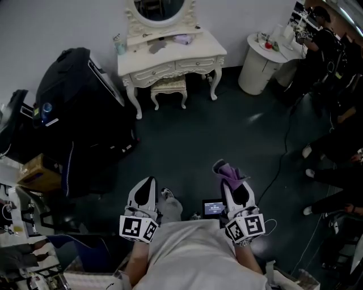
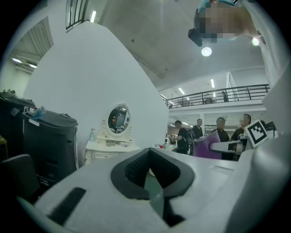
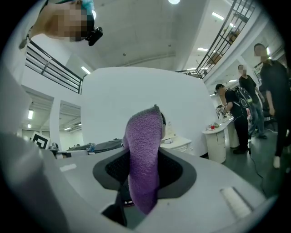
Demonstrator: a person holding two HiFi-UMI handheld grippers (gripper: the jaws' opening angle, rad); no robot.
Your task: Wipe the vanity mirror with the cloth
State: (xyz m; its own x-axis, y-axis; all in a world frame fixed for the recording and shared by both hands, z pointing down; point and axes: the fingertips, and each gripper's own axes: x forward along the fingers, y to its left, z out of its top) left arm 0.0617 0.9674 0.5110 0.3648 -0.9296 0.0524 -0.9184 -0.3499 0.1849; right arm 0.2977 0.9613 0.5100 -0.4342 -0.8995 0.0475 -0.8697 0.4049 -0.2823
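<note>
The white vanity table [image 1: 170,54] stands against the far wall, and its oval mirror [image 1: 159,8] is cut by the top edge of the head view. In the left gripper view the mirror [image 2: 119,119] is small and far off. My right gripper [image 1: 229,180] is shut on a purple cloth [image 1: 228,171], held low in front of me over the dark floor. The cloth [image 3: 144,159] rises between the jaws of the right gripper [image 3: 141,182] and hides most of the vanity behind it. My left gripper [image 1: 148,184] hangs beside it, shut and holding nothing [image 2: 152,182].
Black luggage [image 1: 79,113] is stacked at the left, next to a cardboard box [image 1: 38,173]. A small stool [image 1: 168,88] sits under the vanity. At the right are a round white side table [image 1: 261,62], several people [image 1: 334,68] and a cable [image 1: 283,153] across the floor.
</note>
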